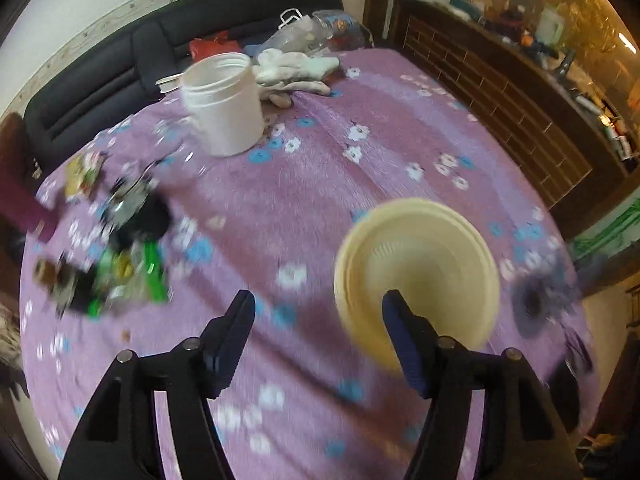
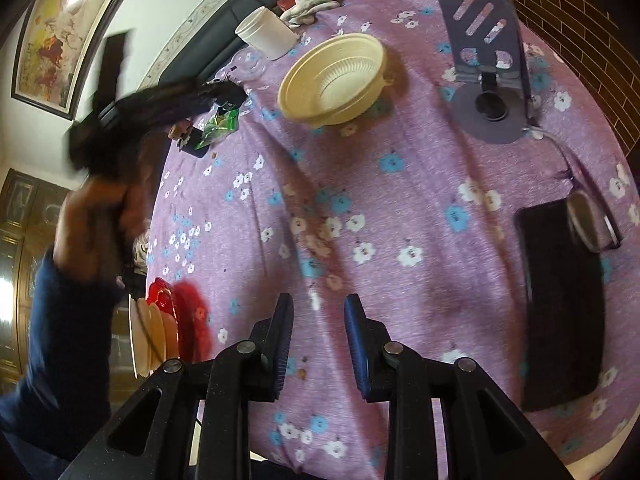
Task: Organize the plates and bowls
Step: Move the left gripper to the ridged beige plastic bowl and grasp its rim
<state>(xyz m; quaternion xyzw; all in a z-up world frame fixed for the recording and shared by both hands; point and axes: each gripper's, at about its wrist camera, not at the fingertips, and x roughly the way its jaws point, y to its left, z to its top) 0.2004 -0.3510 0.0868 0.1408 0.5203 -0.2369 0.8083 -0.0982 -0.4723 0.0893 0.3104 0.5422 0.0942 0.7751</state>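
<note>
Fingers on my left gripper [image 1: 318,310] stand well apart with nothing between them, only tablecloth [image 1: 320,160] showing in the gap; the right-hand finger overlaps the near rim of the cream bowl [image 1: 416,276] in the left wrist view, but I can't tell whether it touches, the frame is smeared. Right gripper [image 2: 318,312] has its fingers [image 2: 282,332] narrowly parted, gap clear, nothing held, hanging over bare purple floral cloth. From the right wrist view I see that same cream bowl [image 2: 334,80] sitting upright on the table, far side, ribbed inside, looks like more than one nested, can't count them. White plastic jar [image 2: 266,34], no lid, sits just beyond it to the left, apart from it. Dark phone stand [image 2: 486,64] is to the right of the bowl, well apart. Black phone [image 2: 560,304] lies flat at the right edge with a pair of glasses [image 2: 592,220] resting on its far end. Stack of plates [image 2: 152,332] sits at the near left table edge, seen edge-on, cream ones with a red one [image 2: 160,298] on the table side. Green snack packet [image 2: 220,126] and small clutter lie at the left edge past the middle. A person's hand [image 2: 100,220] and blue sleeve [image 2: 60,340] blur across the left of that view, carrying the other gripper. White gloves [image 1: 296,70] lie crumpled behind the jar in the left wrist view, dark sofa [image 1: 120,68] past the table.
</note>
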